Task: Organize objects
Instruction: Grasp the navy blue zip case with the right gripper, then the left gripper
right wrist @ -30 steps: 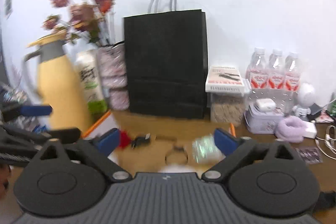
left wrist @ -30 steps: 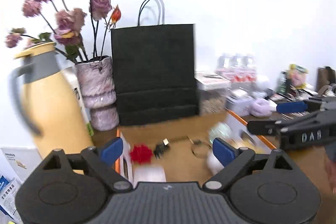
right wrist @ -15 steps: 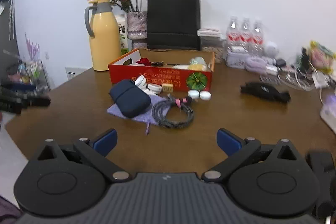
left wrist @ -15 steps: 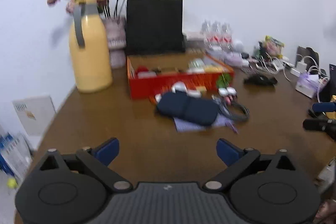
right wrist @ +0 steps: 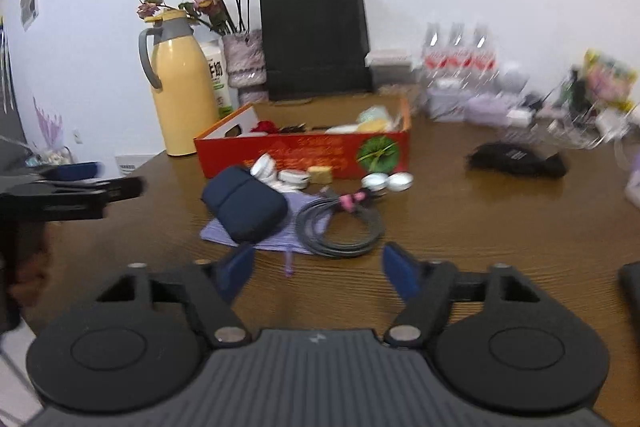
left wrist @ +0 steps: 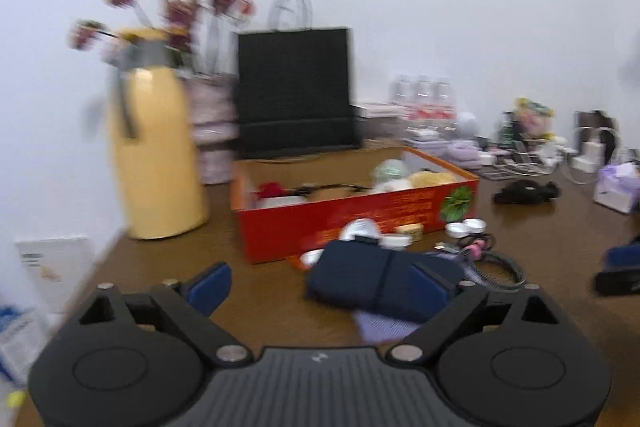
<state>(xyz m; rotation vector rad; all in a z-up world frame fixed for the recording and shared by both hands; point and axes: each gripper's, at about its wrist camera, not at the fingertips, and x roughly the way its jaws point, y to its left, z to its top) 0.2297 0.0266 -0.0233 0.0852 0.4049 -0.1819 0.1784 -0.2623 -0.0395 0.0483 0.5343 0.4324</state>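
Note:
A red cardboard box (left wrist: 360,215) (right wrist: 308,147) holds several small items. In front of it lie a navy pouch (left wrist: 376,277) (right wrist: 244,201) on a purple cloth (right wrist: 276,239), a coiled grey cable (right wrist: 340,227), small white tins (right wrist: 388,181) and a tan block (right wrist: 320,174). My left gripper (left wrist: 320,287) is open and empty, just short of the pouch. My right gripper (right wrist: 318,269) is open and empty, just short of the cable. The left gripper also shows in the right wrist view (right wrist: 80,187).
A yellow thermos jug (right wrist: 184,95), a vase of dried flowers (right wrist: 244,59) and a black paper bag (right wrist: 316,43) stand behind the box. Water bottles (right wrist: 460,55) and clutter fill the back right. A black pouch (right wrist: 516,159) lies on the wooden table (right wrist: 480,227).
Both grippers pulled far back from over the box, then moved forward toward the pouch and cable. Both stayed open and empty.

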